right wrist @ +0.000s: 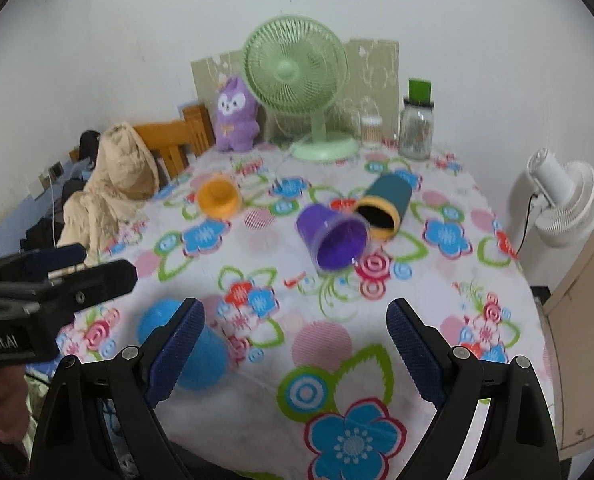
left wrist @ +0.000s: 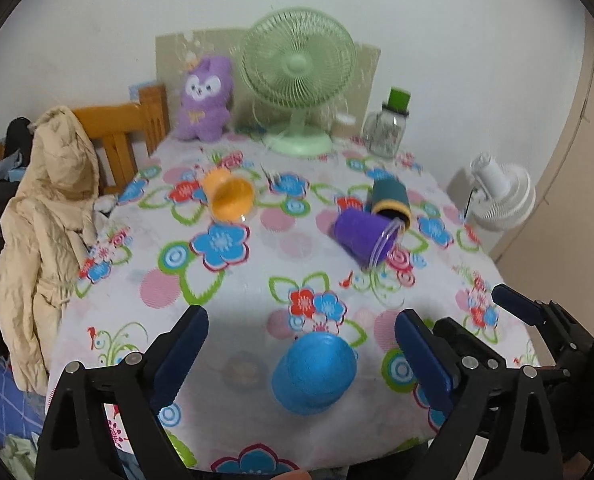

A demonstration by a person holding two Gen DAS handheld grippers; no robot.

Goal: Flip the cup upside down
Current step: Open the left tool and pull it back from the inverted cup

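— Where's the blue cup [left wrist: 315, 374]?

— Upside down on the floral tablecloth [left wrist: 237, 280], at the near edge, base up (a bit blurred).

— And the others?

— Beyond the blue cup, the purple cup [left wrist: 363, 240] lies on its side touching the teal cup [left wrist: 391, 202]; the orange cup [left wrist: 229, 196] lies apart, left of them.

— The grippers?

— The left gripper [left wrist: 301, 344] is spread wide around the blue cup, not touching. The right gripper [right wrist: 295, 344] gapes empty just right of it.

I see a white tablecloth [left wrist: 257, 280] printed with blue, red and pink flowers and green leaves. On it lie a blue plastic cup [left wrist: 315, 374], an orange cup [left wrist: 229, 196], a purple cup [left wrist: 361, 238] and a teal, yellow-rimmed cup [left wrist: 391, 200]. Behind them stand a pale green fan [left wrist: 299, 80] and a purple plush toy [left wrist: 205, 98].
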